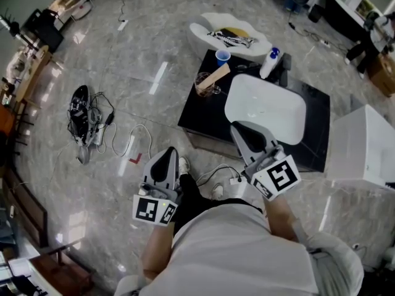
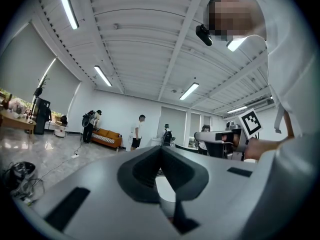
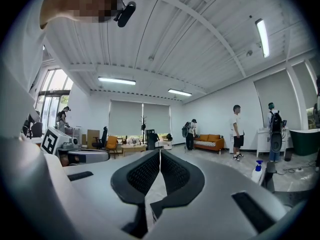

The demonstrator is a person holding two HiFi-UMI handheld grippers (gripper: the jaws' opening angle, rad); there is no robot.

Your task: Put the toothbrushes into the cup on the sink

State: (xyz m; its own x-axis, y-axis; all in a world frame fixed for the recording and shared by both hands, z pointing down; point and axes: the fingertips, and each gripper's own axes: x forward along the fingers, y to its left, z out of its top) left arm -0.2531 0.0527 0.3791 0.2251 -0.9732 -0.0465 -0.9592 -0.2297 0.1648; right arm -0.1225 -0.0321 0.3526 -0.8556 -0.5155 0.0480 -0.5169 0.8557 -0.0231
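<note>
– Tan, that long piece (image 1: 213, 78) on the black table (image 1: 197, 119). Is it the toothbrushes?

– It is too small to tell, but it is the only long thing there. Its lower end sits in or at a clear glass (image 1: 204, 86), left of the white sink (image 1: 265, 113). In the head view its long axis slants up and to the right, with the top end pointing at the blue cup (image 1: 223, 57).

– Does it touch the cup?

– It is near, but I cannot tell whether they touch. The cup stands upright on the table beyond the sink's far left corner. A white spray bottle (image 1: 270, 63) stands by the far rim.

– And the grippers?

– The left gripper (image 1: 168, 153) hangs over the floor, short of the table. The right gripper (image 1: 239, 130) is over the sink's near rim. In each gripper's own view the pads (image 3: 142, 174) meet at their tips with nothing between them.

– What else do those views add?

– Both look level across the room at ceiling lights, standing people and an orange sofa (image 2: 106, 138). The right gripper view catches the spray bottle low at its right. The left gripper view catches the right gripper. Only the head view shows the sink, glass and cup.
</note>
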